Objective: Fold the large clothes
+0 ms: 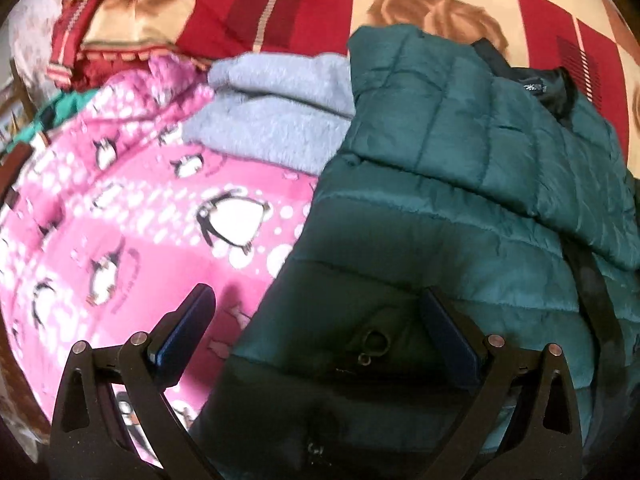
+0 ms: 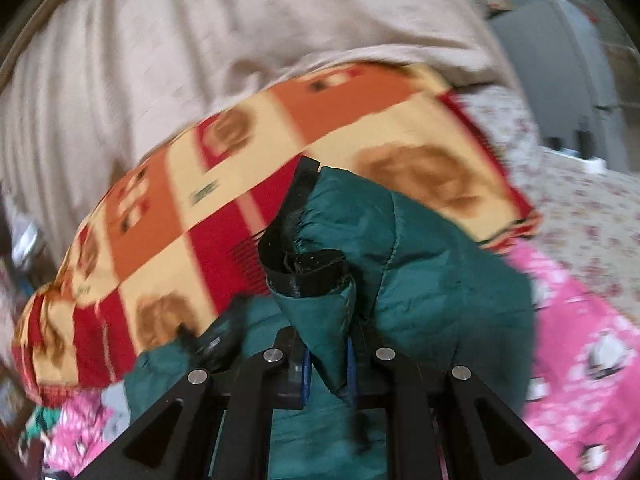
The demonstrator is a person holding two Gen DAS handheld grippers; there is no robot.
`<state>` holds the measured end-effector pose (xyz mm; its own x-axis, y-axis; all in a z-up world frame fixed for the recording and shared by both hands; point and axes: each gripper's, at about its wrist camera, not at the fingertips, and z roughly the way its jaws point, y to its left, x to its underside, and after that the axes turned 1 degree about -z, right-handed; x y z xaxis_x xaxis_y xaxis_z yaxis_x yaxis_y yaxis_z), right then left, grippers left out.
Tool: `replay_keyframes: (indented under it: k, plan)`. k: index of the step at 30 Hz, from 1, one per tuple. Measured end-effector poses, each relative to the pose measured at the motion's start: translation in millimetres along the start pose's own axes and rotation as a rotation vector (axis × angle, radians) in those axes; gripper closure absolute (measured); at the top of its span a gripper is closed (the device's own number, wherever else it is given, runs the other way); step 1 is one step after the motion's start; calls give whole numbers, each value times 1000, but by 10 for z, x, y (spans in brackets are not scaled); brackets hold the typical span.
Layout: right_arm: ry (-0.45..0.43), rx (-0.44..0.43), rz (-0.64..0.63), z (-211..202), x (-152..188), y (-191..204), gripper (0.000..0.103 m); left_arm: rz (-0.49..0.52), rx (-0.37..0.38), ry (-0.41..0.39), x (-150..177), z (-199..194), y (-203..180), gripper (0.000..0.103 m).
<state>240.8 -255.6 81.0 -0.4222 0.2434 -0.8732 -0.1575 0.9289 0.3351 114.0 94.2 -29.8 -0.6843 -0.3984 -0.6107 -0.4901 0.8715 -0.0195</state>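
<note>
My right tongs clamp the cuffed sleeve of the green puffer jacket mid-fold, my left tongs gape empty above its hem, so next I'd lay that sleeve across the body.

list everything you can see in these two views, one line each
dark green quilted puffer jacket: one, teal green with black trim, spread beside the pink blanket, a sleeve end lifted in the right wrist view
pink fleece blanket with penguin print: one, pink and white, under and beside the jacket
fuzzy grey-blue garment: one, pale grey-blue, between the pink blanket and the jacket
red, orange and cream checked blanket: one, behind the clothes
beige curtain-like cloth: one, beige, background
flowered bedsheet: one, pale, at the right
left tongs: one, black with blue pads, open over the jacket
right tongs: one, black, shut on the jacket's sleeve end
</note>
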Motion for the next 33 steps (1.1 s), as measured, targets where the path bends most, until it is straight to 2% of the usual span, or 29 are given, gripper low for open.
replay_keyframes:
  k: [3, 7, 10, 17, 22, 25, 27, 28, 29, 33]
  plan:
    - [50, -70, -80, 255, 164, 479, 90, -54, 47, 24, -13, 86, 86, 1]
    - [106, -163, -181, 523, 407, 1103, 90, -31, 20, 12, -31, 110, 19, 1]
    - [156, -246, -259, 740, 629, 1537, 91, -41, 31, 16, -42, 126, 25, 1]
    - [298, -414, -374, 1142, 1160, 2103, 91, -50, 41, 16, -12, 103, 36, 1]
    - [382, -458, -384, 1345, 1438, 2169, 90, -57, 52, 17, -13, 103, 35, 1]
    - [428, -484, -345, 1381, 1444, 2114, 79, -56, 53, 16, -17, 103, 38, 1]
    - [435, -516, -330, 1310, 1413, 2105, 47, -58, 57, 17, -24, 108, 51, 1]
    - [423, -520, -331, 1235, 1386, 2082, 39, -58, 58, 17, -24, 109, 53, 1]
    - [414, -520, -337, 1162, 1359, 2067, 26, -59, 59, 17, -27, 110, 56, 1]
    - [386, -511, -373, 808, 1197, 1921, 25, -64, 66, 30, -34, 118, 66, 1]
